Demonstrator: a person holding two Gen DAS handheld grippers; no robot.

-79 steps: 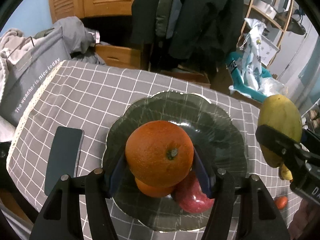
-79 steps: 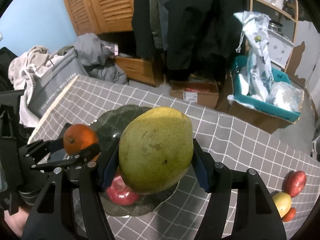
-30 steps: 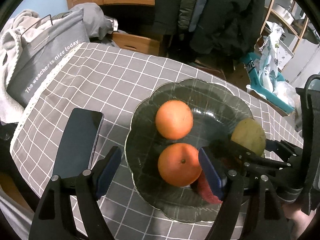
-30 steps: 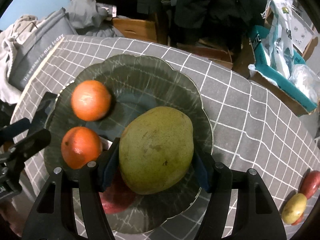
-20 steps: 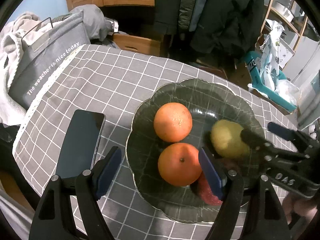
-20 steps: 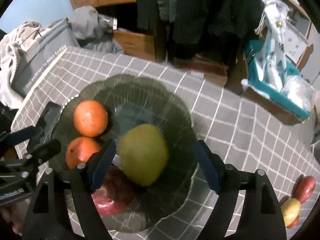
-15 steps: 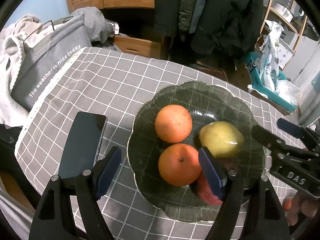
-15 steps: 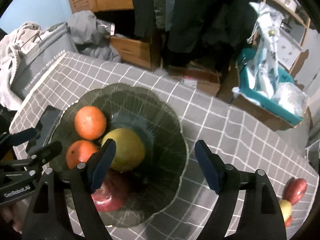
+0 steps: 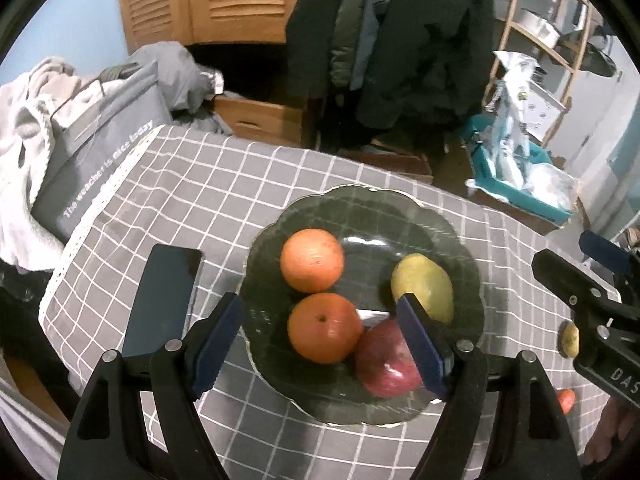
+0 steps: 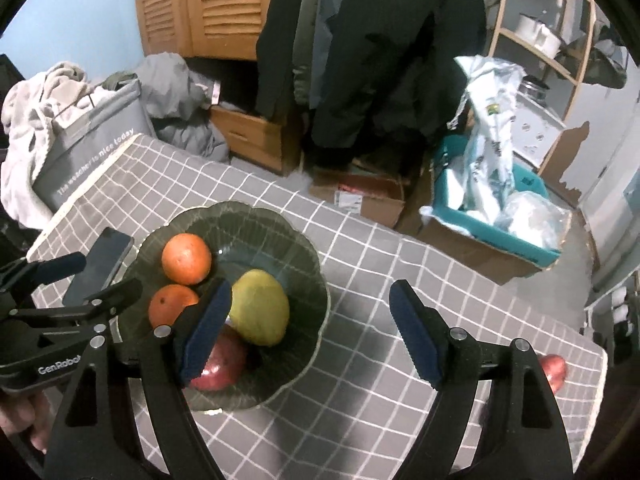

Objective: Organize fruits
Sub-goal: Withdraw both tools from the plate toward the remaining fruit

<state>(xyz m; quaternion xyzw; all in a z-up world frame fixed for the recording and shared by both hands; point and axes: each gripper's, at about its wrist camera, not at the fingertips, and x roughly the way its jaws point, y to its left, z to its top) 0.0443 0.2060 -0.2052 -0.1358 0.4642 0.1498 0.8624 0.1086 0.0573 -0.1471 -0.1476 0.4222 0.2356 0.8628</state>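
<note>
The left gripper [image 9: 320,344] is hovering nearest, over the plate's near rim, its jaws standing wide apart and gripping nothing. The right gripper [image 10: 308,328] is likewise gaping wide and empty, hanging above bare cloth at the plate's four o'clock side.

Just beyond them, the dark green plate [image 9: 360,208] is carrying four fruits: a red apple [image 9: 384,364] at five o'clock, an orange [image 9: 324,328] at seven o'clock touching it, a second orange [image 9: 312,260] at ten o'clock, and a mango [image 9: 424,288] at three o'clock leaning toward the apple.

The step in hand is probably fetching the loose fruit. Small fruits are lying at the table's right edge, well apart from the plate: a red one [image 10: 554,366] in the right view, a yellowish one [image 9: 570,340] and a bit of orange-red [image 9: 566,398] in the left view. The right gripper is better placed. It should be coming down with jaws straddling one fruit squarely, closing gently, since these are small, round and likely to roll off the edge.

The plate is filling up, so space at twelve o'clock is the safest landing spot. A dark phone [image 9: 164,300] is lying beside the plate at nine o'clock, near the left gripper's path. Farther off, a grey bag [image 9: 100,152] is standing past the table's edge.
</note>
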